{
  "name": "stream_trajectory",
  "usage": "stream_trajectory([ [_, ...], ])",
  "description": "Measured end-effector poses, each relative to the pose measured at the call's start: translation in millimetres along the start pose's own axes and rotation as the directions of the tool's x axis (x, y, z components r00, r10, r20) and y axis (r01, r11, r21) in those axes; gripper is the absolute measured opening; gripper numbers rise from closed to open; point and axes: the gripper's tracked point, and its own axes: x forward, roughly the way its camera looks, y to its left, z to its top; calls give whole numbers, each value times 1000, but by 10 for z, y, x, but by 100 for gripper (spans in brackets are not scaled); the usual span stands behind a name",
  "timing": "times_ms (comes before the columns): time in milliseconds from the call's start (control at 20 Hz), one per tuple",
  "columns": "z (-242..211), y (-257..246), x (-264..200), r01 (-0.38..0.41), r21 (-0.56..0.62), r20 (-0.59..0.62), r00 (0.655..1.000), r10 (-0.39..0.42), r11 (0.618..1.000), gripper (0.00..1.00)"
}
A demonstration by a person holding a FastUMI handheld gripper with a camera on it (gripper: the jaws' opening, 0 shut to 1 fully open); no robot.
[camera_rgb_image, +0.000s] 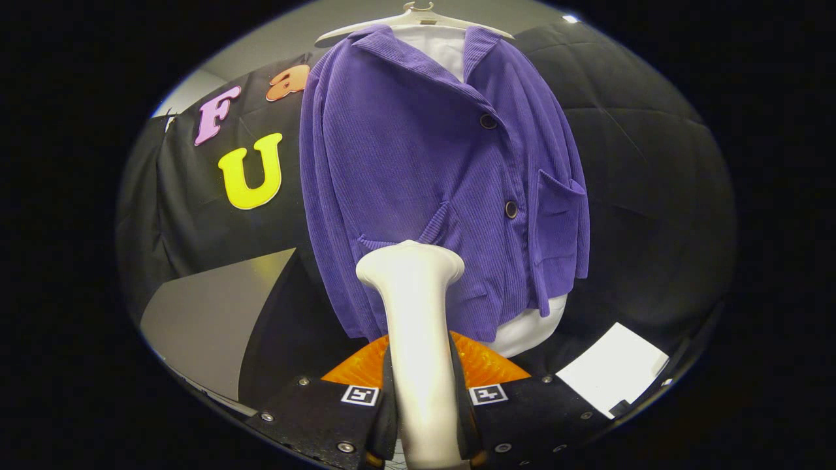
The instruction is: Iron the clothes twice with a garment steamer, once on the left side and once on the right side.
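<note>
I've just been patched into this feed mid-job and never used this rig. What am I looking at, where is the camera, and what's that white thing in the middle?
The camera rides on a handheld two-finger gripper and looks forward along its fingers, the black parts with small square markers at the bottom. A person carries it; there is no robot arm.

The white thing is the garment steamer. Its handle runs up between the fingers, which appear to press on it from both sides, so it is held. Its wide head sits at the jacket's lower front, around the left pocket; whether it touches the cloth I cannot tell.

Beyond it hangs a purple corduroy jacket over a white shirt on a pale hanger, against the booth's black cloth wall. Below lie a white sheet and something orange just behind the fingers.
</note>
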Motion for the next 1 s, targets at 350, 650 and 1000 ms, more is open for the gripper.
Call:
stream_trajectory([
  [350,-470,-132,88,86,-11,-42,995,-86,996,36],
  [650,-942,-149,130,89,-32,-156,983,-93,996,36],
  [1000,-817,-287,-166,38,-21,-182,982,-41,999,36],
])
